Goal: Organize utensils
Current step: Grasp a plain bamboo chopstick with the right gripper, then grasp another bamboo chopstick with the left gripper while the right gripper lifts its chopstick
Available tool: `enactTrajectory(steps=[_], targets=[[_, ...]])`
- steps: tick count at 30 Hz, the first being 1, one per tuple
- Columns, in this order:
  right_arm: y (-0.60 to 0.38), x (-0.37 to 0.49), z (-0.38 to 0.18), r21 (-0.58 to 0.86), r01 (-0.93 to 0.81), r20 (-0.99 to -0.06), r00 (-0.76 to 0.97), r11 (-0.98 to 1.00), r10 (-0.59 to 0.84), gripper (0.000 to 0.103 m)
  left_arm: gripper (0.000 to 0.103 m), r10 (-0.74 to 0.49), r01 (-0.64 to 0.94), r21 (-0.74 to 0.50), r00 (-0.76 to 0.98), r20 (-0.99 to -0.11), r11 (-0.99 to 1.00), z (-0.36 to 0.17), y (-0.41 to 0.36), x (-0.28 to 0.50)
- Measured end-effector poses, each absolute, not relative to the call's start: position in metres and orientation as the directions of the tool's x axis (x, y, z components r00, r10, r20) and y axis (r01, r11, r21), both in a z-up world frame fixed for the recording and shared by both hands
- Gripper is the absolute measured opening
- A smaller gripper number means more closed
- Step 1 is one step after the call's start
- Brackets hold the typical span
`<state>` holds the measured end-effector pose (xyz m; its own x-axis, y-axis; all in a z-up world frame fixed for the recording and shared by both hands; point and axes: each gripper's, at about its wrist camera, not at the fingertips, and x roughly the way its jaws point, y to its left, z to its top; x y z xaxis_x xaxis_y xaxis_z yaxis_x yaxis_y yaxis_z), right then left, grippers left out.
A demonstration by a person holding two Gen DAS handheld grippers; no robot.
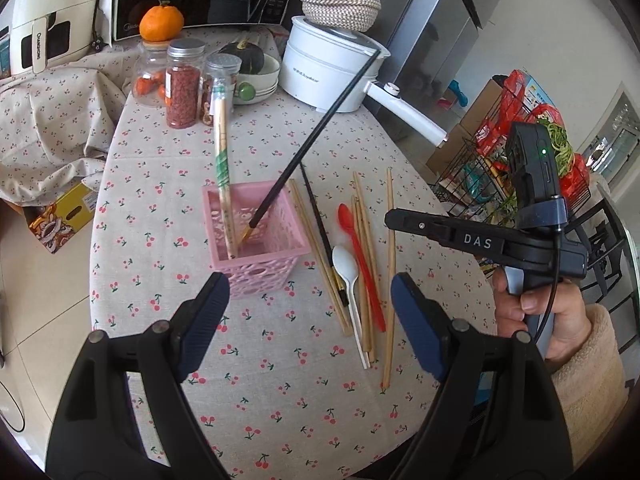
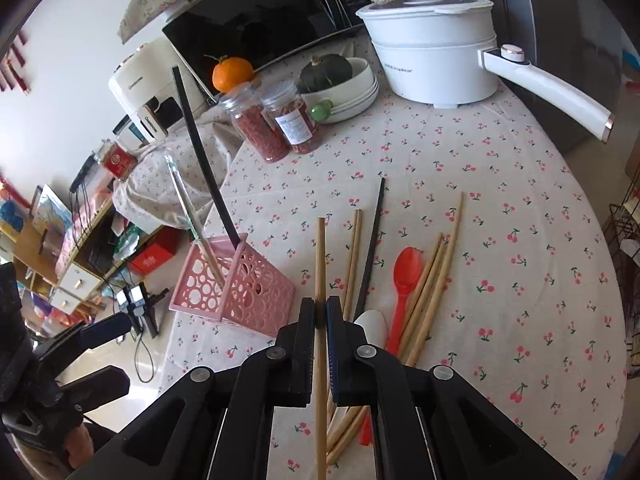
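Tablecloth (image 2: 500, 208) bare beyond clamped chopstick (image 2: 320, 264).

1. The left gripper (image 1: 310, 300) has its jaws spread wide with nothing between them, its blue-padded fingers (image 1: 208, 300) aimed toward 12 o'clock.
2. The right gripper (image 2: 321, 312) has its jaws pressed nearly together, pinching a thin stick.
3. In the left wrist view, the right hand (image 1: 532, 312) wraps its handle at 3 o'clock, in a fleece sleeve.
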<state>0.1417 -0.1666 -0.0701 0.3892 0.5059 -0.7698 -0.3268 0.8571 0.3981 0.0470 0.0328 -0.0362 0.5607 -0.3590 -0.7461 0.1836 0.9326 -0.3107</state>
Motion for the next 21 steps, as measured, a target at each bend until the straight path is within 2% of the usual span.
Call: enactTrajectory(steps=[3, 5, 12, 17, 21], targets=[[-0.184, 0.130, -0.053, 0.404, -0.318, -0.741, 0.435, 0.857, 0.511, 0.005, 0.076, -0.381, 0.244, -0.294, 0.558, -0.737, 0.924, -0.031, 0.012, 0.045], [-0.202, 0.120, -0.045, 0.410, -0.307, -0.727, 0.459, 0.859, 0.511, 0.005, 0.064, -0.398, 0.267, -0.297, 0.547, -0.737, 0.917, -0.030, -0.002, 0.047], [-0.261, 0.116, -0.036, 0.432, -0.215, -0.704, 0.527, 0.876, 0.476, 0.006, 0.038, -0.384, 0.290, -0.271, 0.483, -0.787, 0.918, -0.043, -0.058, 0.082], [-0.296, 0.125, -0.038, 0.449, -0.156, -0.702, 0.547, 0.879, 0.456, 0.006, 0.015, -0.334, 0.276, -0.232, 0.416, -0.846, 0.933, -0.074, -0.104, 0.128], [-0.311, 0.131, -0.042, 0.462, -0.139, -0.702, 0.546, 0.876, 0.457, 0.006, 0.009, -0.305, 0.218, -0.240, 0.339, -0.890, 0.946, -0.110, -0.122, 0.170]])
